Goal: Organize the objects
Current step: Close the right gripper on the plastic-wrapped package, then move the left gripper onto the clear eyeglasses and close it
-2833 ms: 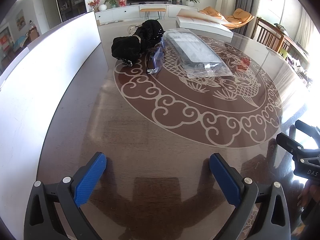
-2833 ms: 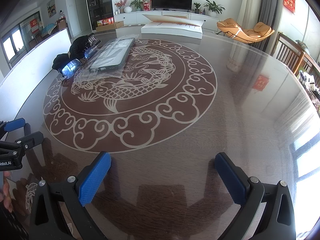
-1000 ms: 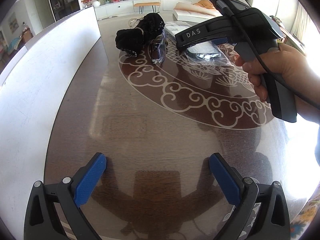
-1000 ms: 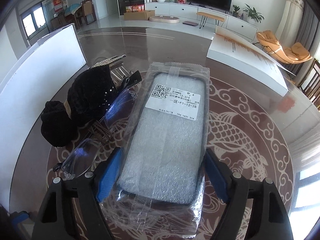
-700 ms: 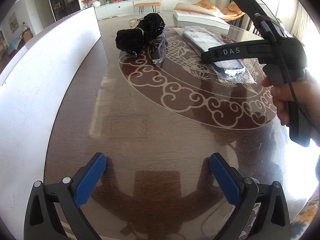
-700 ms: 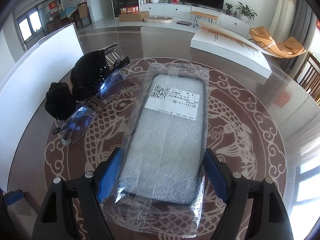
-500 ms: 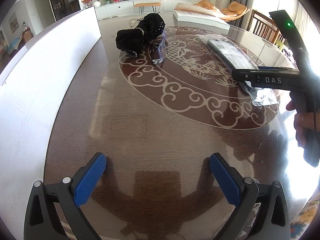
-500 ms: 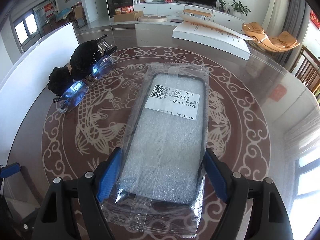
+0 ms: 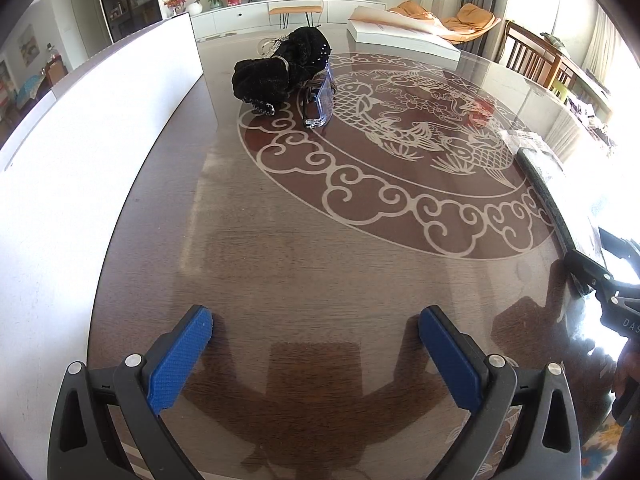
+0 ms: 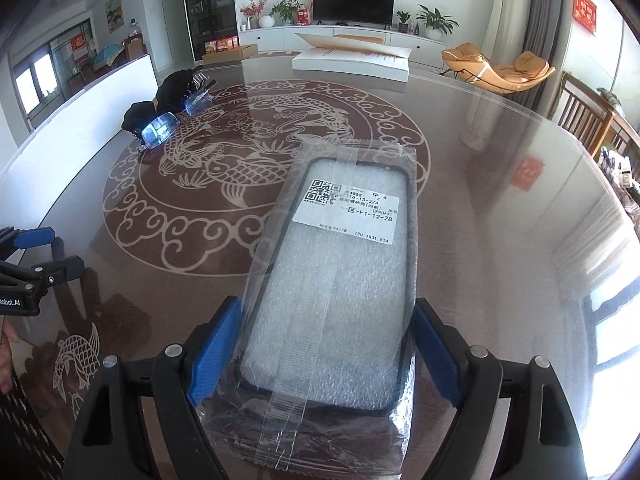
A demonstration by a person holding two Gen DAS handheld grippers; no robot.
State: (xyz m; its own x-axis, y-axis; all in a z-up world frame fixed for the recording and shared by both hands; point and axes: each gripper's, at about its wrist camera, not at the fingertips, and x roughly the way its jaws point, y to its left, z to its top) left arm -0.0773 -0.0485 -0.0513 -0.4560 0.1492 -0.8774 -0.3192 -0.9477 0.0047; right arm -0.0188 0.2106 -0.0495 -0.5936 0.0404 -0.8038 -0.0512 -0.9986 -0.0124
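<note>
The step in hand looked like the setting-down of a packaged phone case (image 10: 336,280) at the near right part of the round table (image 10: 500,184), well apart from the other things; the right gripper (image 10: 324,344) had the case between its blue pads, and its jaws were opening, so the pads seemed to be leaving the plastic wrap rather than pinching it; whether the left pad still brushed the wrap I could not tell. The left gripper (image 9: 316,356) hung over bare wood with its jaws spread wide and nothing between them.

The next move, as I judged it, called for the right jaws to part fully and draw back without dragging the loose wrap along; then one of the grippers would need to go to the far left side of the table, where a black cloth bundle (image 9: 280,68) lay touching a pair of clear glasses (image 9: 322,100).

The case was dark-rimmed and padded with white bubble wrap, sealed in a clear bag with a strip of tape down its length and a white label with a square code near the far end; the bag was crinkled and slack at the near end, so it seemed likely to slide or catch. From the left camera only the long edge of the case (image 9: 548,188) showed at the right rim.
</note>
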